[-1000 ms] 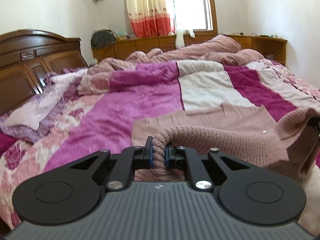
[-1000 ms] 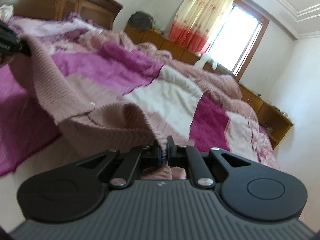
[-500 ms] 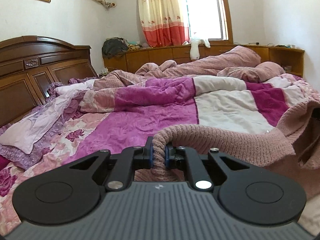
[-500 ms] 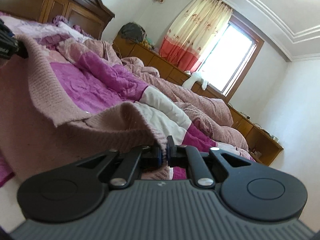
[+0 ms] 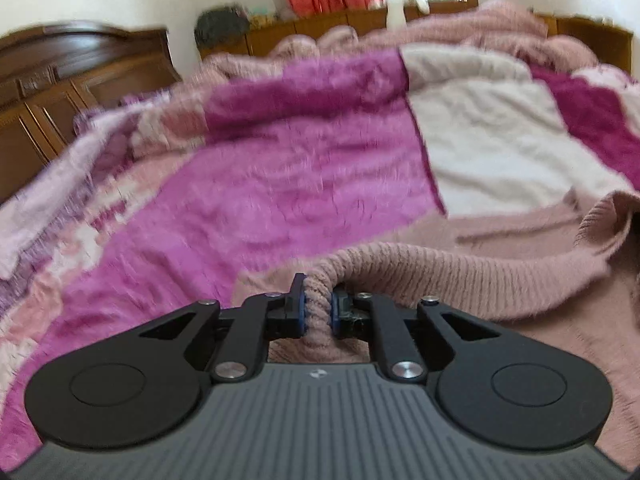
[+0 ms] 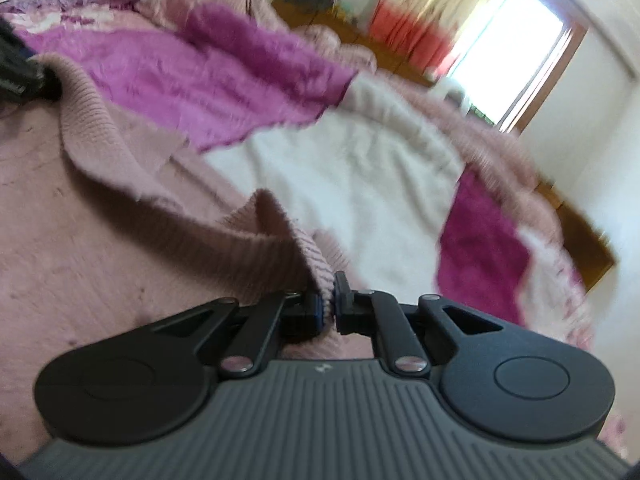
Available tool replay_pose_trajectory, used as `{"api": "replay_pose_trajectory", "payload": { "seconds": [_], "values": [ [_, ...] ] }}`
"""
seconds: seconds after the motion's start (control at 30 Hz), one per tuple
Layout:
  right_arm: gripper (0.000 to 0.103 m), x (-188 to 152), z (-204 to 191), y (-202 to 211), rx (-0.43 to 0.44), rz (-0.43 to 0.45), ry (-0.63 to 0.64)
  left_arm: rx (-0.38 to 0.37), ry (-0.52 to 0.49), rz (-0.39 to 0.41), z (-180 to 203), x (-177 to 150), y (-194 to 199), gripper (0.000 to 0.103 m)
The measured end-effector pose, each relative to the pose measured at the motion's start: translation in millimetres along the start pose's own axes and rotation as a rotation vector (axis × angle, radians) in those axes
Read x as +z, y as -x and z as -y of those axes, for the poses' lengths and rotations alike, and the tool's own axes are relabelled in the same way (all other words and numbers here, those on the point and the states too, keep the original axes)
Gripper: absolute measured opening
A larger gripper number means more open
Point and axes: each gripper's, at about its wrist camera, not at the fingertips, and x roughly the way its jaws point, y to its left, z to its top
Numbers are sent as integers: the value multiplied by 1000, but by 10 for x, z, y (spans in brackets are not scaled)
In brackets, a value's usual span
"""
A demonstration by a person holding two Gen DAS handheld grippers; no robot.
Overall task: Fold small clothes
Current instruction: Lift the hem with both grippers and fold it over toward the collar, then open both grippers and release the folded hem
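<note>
A dusty-pink knit sweater [image 5: 472, 276] lies partly spread on the bed, its ribbed hem stretched between my two grippers. My left gripper [image 5: 318, 308] is shut on a bunched fold of that hem. My right gripper [image 6: 328, 302] is shut on the other end of the ribbed hem, and the sweater [image 6: 80, 184] spreads to its left. The left gripper [image 6: 16, 68] shows as a dark shape at the left edge of the right wrist view, holding the far corner. Both views are blurred by motion.
A patchwork quilt [image 5: 280, 184] in magenta, pink and cream covers the bed. A dark wooden headboard [image 5: 60, 80] stands at the left. Low wooden cabinets [image 5: 304, 28] run under a window with a red-and-cream curtain [image 6: 416, 12]. A rumpled pink blanket [image 5: 500, 20] lies at the far side.
Both grippers have moved down and across toward the quilt, carrying the sweater hem. More of the sweater now rests on the bed. The grips have not changed.
</note>
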Motion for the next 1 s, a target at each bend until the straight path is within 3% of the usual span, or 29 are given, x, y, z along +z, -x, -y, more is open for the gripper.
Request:
{"api": "replay_pose_trajectory", "payload": {
  "seconds": [0.13, 0.27, 0.3, 0.53, 0.77, 1.0],
  "values": [
    [15, -13, 105, -123, 58, -47, -107, -23, 11, -41, -45, -68, -169, 24],
    [57, -29, 362, 2, 101, -34, -232, -28, 16, -53, -147, -47, -64, 54],
    [60, -42, 455, 80, 120, -24, -273, -39, 21, -51, -184, -40, -3, 55],
    [61, -150, 795, 510, 174, 3, -409, -93, 33, -25, -437, -15, 467, 61],
    [60, -256, 639, 798, 255, 17, -330, -130, -28, -8, -415, -85, 779, 62],
    [58, -335, 371, 846, 419, -22, -274, -152, -71, -39, -264, -246, 720, 62]
  ]
}}
